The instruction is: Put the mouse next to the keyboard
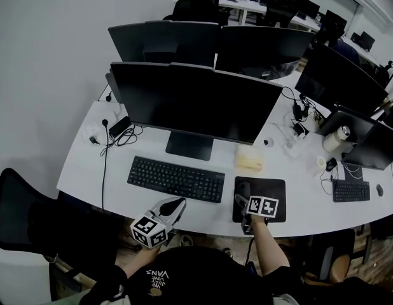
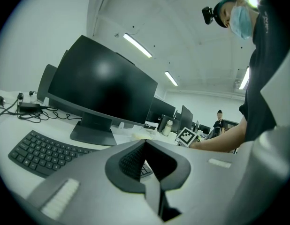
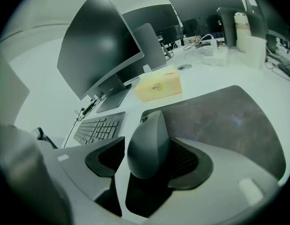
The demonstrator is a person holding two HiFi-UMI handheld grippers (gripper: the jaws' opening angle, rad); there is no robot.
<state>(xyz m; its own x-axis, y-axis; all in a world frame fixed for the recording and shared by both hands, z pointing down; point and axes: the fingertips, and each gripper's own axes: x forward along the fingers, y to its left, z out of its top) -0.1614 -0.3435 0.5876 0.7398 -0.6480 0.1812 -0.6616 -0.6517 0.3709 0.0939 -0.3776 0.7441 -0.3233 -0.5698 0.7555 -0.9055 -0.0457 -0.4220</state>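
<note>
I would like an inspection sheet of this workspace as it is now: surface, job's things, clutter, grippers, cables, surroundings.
Surface: white desk, curved.
Job's things: mouse on the left edge of the mouse pad, apart from the keyboard.
Clutter: tissue box behind the pad; bottle further right.
Grippers: right gripper has one jaw on each side of the mouse, firm grip not certain; left gripper shut, empty, near the desk's front edge.
Cables: black cable crosses the desk left of the keyboard.
Surroundings: monitor behind the keyboard, more monitors beyond; black chair at left.
</note>
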